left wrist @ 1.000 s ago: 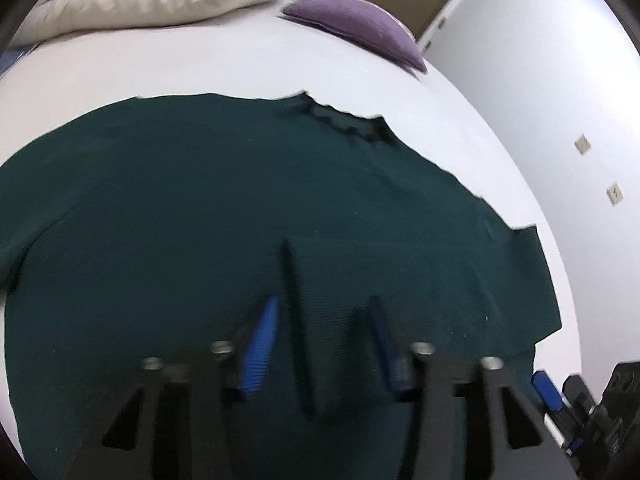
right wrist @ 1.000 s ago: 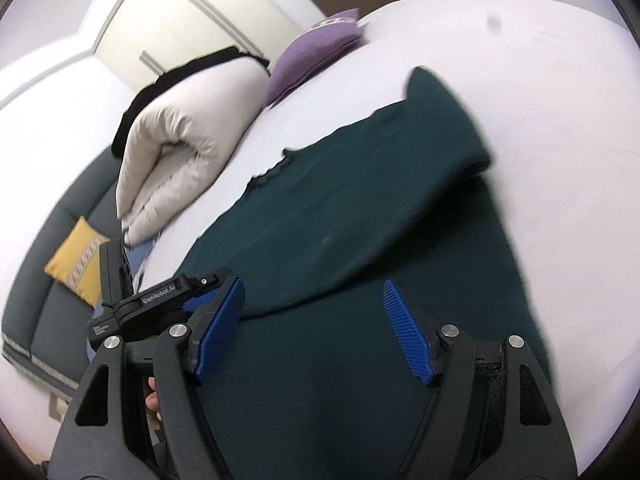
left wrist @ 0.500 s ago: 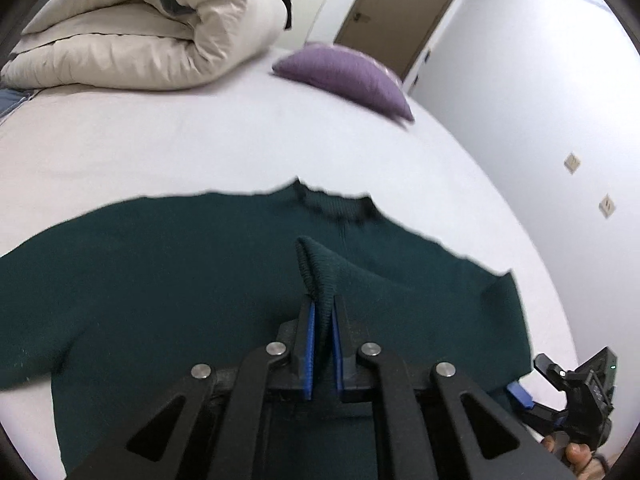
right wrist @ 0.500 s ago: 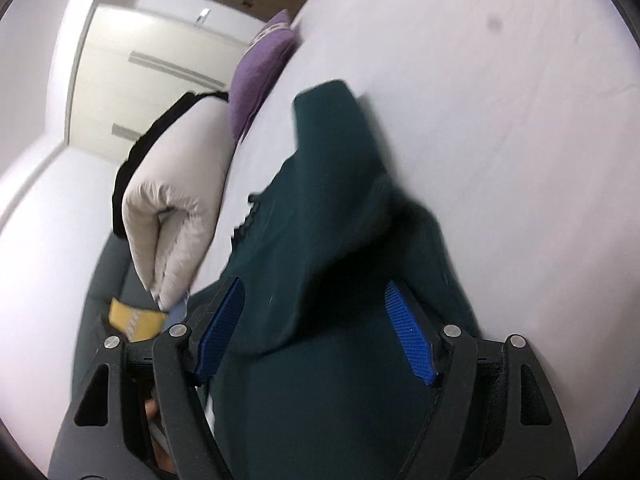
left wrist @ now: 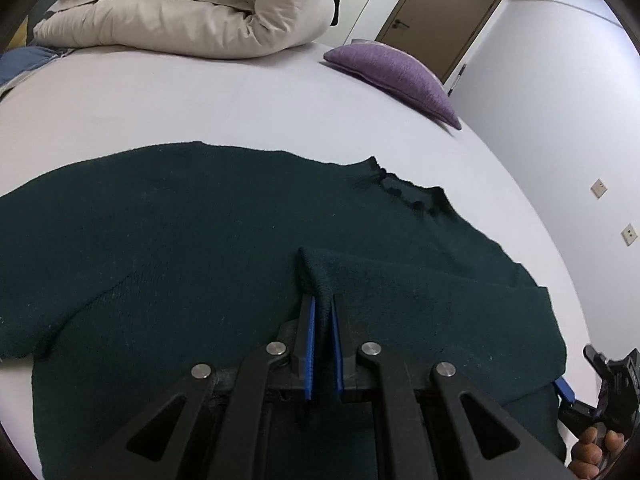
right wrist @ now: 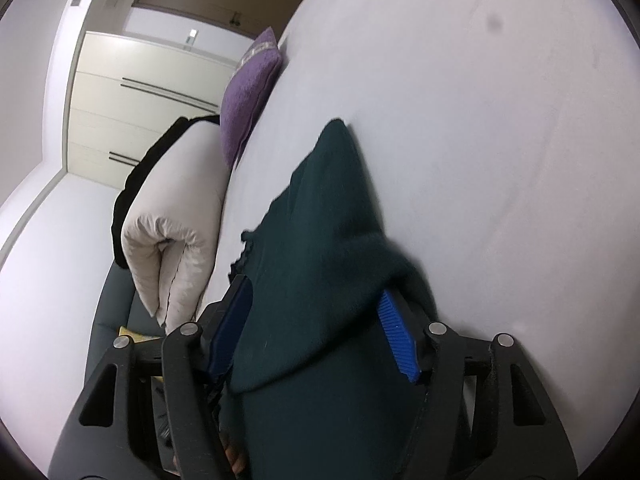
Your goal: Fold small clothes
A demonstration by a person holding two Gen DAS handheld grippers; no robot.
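Note:
A dark green knit sweater [left wrist: 192,232] lies spread on the white bed [left wrist: 208,96], neck toward the far right. My left gripper [left wrist: 322,312] is shut on the cuff of a sleeve folded across the sweater's body. My right gripper [right wrist: 316,320] is open, its blue pads on either side of a raised fold of the sweater [right wrist: 332,220] at the garment's right edge; the cloth drapes between the jaws. The right gripper also shows at the lower right of the left wrist view [left wrist: 600,384].
A rolled cream duvet [left wrist: 208,12] lies at the far side of the bed, with a purple pillow [left wrist: 396,72] to its right. A brown door [left wrist: 436,12] and white wall stand behind. A dark sofa [right wrist: 116,304] sits beyond the bed's far edge.
My left gripper closed on the sleeve cuff and lifted it. My right gripper tilted and moved in onto the sweater's side fold, jaws narrowing around the cloth.

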